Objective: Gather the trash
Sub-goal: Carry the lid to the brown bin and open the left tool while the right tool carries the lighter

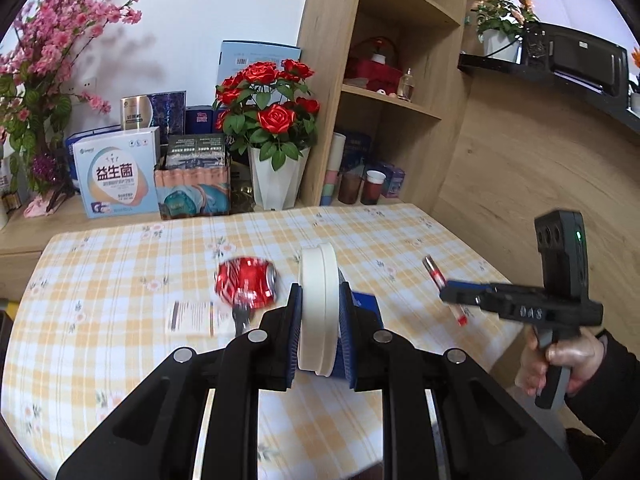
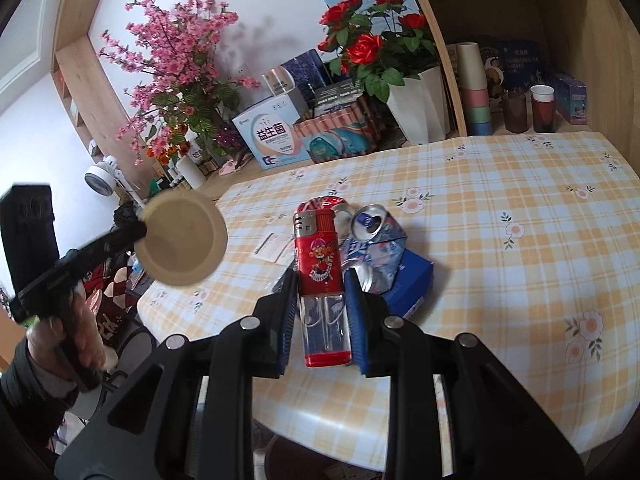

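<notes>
Left gripper [image 1: 320, 316]: fingers clamped on a round lid [image 1: 319, 304], white rim edge-on in the left wrist view, tan face showing in the right wrist view [image 2: 181, 239]; carried in the air beyond the table [image 1: 120, 360] edge. Right gripper [image 2: 320, 320]: fingers closed around the clear lower half of a red lighter [image 2: 320, 280], red cap end pointing forward, raised above the table. Risks: thin lid pinched across its edge only, likely to pivot or slip out if swung fast; lighter gripped on smooth plastic low on the body, top-heavy, liable to tilt or slide; drop onto floor possible, lid being off the table side. No bin in either view, destination unknown. Remaining trash on the checked tablecloth: crushed red can [image 1: 246, 282], crushed blue-and-white can [image 2: 376, 248] resting on a blue box [image 2: 412, 284], small paper slip [image 1: 192, 317]. Clutter behind, likely not trash: rose pot [image 1: 276, 176], boxed goods [image 1: 120, 176], stacked cups [image 2: 474, 92] on the shelf. Both grippers occupied; nothing more collectable until unloading.
</notes>
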A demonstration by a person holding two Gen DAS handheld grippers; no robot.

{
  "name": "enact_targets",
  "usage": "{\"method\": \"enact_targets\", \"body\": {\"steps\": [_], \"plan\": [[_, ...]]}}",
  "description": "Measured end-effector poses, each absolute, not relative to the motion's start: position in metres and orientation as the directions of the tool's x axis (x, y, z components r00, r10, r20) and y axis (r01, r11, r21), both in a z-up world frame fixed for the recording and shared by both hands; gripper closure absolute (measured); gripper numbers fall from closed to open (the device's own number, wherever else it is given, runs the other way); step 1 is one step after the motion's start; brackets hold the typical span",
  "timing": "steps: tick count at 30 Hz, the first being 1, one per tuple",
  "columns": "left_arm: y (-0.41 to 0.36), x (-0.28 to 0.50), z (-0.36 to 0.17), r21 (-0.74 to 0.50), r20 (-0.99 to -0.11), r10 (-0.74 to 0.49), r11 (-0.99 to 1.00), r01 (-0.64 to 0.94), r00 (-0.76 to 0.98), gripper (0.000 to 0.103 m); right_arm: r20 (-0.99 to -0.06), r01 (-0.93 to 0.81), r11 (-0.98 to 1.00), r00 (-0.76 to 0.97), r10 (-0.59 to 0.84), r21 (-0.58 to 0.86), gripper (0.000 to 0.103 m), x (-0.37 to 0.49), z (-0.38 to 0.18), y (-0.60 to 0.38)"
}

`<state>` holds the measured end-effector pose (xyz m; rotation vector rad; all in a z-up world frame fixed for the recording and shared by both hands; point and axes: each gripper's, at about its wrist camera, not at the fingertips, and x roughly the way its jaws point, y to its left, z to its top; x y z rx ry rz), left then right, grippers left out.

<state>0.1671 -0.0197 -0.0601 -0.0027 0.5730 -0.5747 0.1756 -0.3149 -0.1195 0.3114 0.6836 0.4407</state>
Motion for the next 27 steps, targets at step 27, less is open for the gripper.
{"method": "enact_targets", "body": {"steps": [27], "plan": [[-0.002,0.027,-0.118,-0.286,-0.610,-0.552,0.823,0.491,0.569,0.085,-0.513,-0.323,0.867,0.706,0.488,0.380,0.076,0.062,-0.090,-0.293]]}}
